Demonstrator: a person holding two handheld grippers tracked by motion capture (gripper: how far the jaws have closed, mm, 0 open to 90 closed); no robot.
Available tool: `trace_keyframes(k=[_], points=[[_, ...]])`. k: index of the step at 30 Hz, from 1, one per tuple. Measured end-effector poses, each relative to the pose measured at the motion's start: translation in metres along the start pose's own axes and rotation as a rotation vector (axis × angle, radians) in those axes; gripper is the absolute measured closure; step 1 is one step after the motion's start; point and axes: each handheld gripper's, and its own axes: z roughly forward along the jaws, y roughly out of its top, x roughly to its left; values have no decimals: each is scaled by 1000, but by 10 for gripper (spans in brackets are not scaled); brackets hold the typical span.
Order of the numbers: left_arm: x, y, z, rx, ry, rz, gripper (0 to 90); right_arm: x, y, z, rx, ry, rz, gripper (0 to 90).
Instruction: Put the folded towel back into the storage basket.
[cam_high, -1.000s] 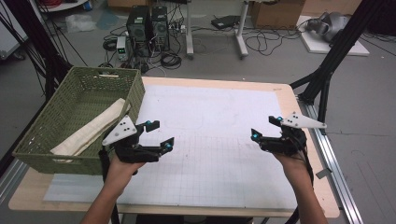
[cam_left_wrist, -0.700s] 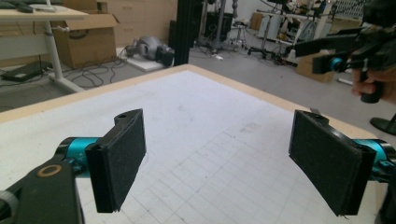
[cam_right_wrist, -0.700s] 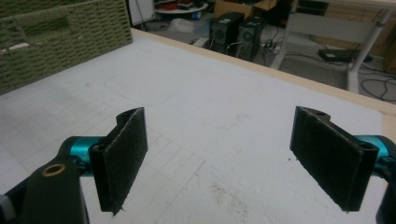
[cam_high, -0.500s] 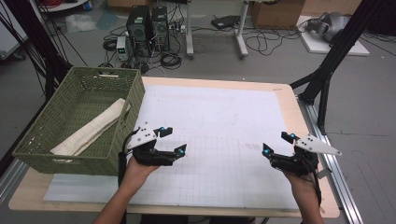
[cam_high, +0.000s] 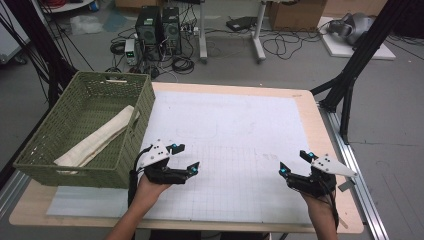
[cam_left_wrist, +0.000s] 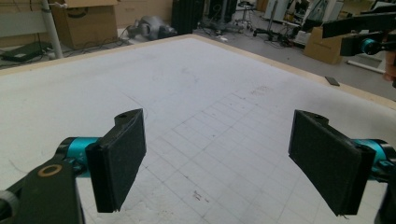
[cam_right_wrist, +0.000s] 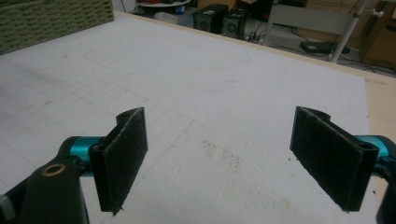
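My left gripper (cam_high: 186, 156) hovers low over the white gridded mat (cam_high: 225, 120), just right of the green basket's (cam_high: 146, 107) near corner. Its jaws are spread wide and hold nothing. In the left gripper view, my left gripper (cam_left_wrist: 219, 140) has only bare mat (cam_left_wrist: 201, 88) between its black pads. My right gripper (cam_high: 294, 161) is near the mat's front right corner, open and empty. The right gripper view shows my right gripper (cam_right_wrist: 219, 140) over lightly stained mat (cam_right_wrist: 219, 84). A cream rolled cloth (cam_high: 97, 137) lies diagonally inside the basket.
The basket stands on the table's left side, and its woven wall (cam_right_wrist: 51, 18) appears at the top left of the right gripper view. The other gripper (cam_left_wrist: 364, 39) shows far off in the left gripper view. Computers, cables and black stand legs (cam_high: 350, 75) surround the table.
Both hands have drawn back toward the table's near edge. The left gripper also shifted right, away from the basket. Both grippers stayed open.
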Motion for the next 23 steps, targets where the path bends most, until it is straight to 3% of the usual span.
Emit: trace_keyframes(k=[23], points=[[5,-1,-5,-4,27,-7,193,3,-2,4,15,15,-21,177]])
